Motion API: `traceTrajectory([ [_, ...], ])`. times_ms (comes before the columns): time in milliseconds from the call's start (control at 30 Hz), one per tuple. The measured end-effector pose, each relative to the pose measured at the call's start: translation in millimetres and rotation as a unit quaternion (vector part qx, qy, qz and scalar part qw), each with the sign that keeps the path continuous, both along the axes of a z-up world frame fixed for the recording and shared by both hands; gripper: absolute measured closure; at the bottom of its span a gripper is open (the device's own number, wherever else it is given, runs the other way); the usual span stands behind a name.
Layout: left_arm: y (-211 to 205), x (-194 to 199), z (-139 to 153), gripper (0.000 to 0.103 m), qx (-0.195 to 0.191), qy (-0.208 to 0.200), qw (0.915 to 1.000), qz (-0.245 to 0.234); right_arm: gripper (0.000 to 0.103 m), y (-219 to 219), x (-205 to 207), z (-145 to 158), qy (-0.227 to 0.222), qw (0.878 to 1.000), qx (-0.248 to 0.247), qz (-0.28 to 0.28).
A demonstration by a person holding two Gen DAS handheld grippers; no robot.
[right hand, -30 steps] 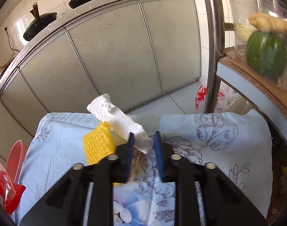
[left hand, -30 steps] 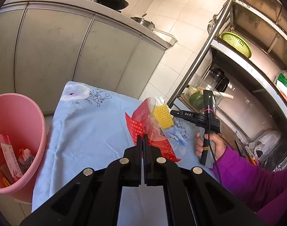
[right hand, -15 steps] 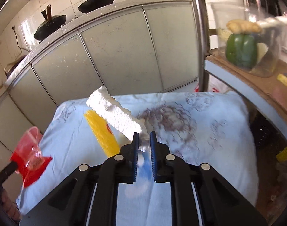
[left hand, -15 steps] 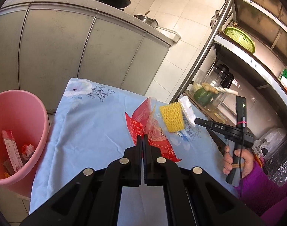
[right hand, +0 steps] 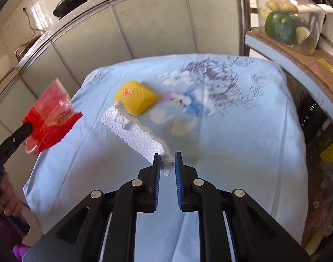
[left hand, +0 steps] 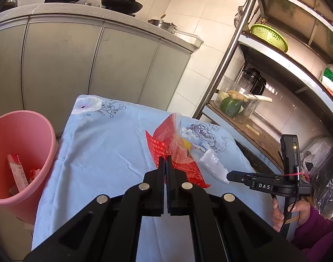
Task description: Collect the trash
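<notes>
Here, both grippers carry trash above the table (left hand: pixel 105 152), which is covered by a light blue flowered cloth. The left gripper (left hand: pixel 166 160) is clamped fully shut on the lower edge of a red and clear plastic wrapper (left hand: pixel 166 144), which stands up ahead of its tips; pinching the thin film at one edge lets it hang free without crumpling. The right gripper (right hand: pixel 167 160) is closed on 1 end of a white foam strip (right hand: pixel 131 131), whose length sticks out ahead and to the left of its blue pads (right hand: pixel 157 163), so the light piece is held like a handle and clear of the cloth. A yellow foam net (right hand: pixel 135 97) lies on the table just beyond the strip's far end, not yet collected. The pink bin (left hand: pixel 20 152), already holding some scraps, stands off the table's edge to the left of the left gripper, probably where both pieces are headed.
</notes>
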State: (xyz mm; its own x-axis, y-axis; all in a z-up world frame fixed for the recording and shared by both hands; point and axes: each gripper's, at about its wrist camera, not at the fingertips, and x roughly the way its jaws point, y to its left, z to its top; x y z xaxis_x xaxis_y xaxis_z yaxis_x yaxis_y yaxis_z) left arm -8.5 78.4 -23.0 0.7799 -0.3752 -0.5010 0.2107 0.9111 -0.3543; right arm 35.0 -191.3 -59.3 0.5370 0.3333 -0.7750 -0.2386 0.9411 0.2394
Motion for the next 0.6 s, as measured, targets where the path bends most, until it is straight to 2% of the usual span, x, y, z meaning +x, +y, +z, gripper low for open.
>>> traceTrajectory([
  [100, 2, -5, -1, 0.102, 0.0, 0.002, 1.0, 0.002, 0.088, 4, -6, 1, 0.008, 1.0, 0.003, 0.019],
  [167, 4, -8, -2, 0.102, -0.001, 0.004, 1.0, 0.003, 0.083, 5, -9, 2, 0.009, 1.0, 0.0, 0.026],
  [233, 6, -10, -3, 0.102, -0.003, 0.006, 1.0, 0.004, 0.071, 4, -10, 1, 0.013, 0.999, 0.004, 0.03],
  [433, 11, -14, -6, 0.102, -0.008, 0.014, 0.9999, 0.005, 0.057, 7, -10, -1, 0.011, 0.999, 0.0, 0.051],
  [600, 14, -17, -8, 0.102, -0.011, 0.017, 0.9998, 0.004, 0.055, 20, -4, -11, 0.012, 0.997, -0.03, 0.073],
])
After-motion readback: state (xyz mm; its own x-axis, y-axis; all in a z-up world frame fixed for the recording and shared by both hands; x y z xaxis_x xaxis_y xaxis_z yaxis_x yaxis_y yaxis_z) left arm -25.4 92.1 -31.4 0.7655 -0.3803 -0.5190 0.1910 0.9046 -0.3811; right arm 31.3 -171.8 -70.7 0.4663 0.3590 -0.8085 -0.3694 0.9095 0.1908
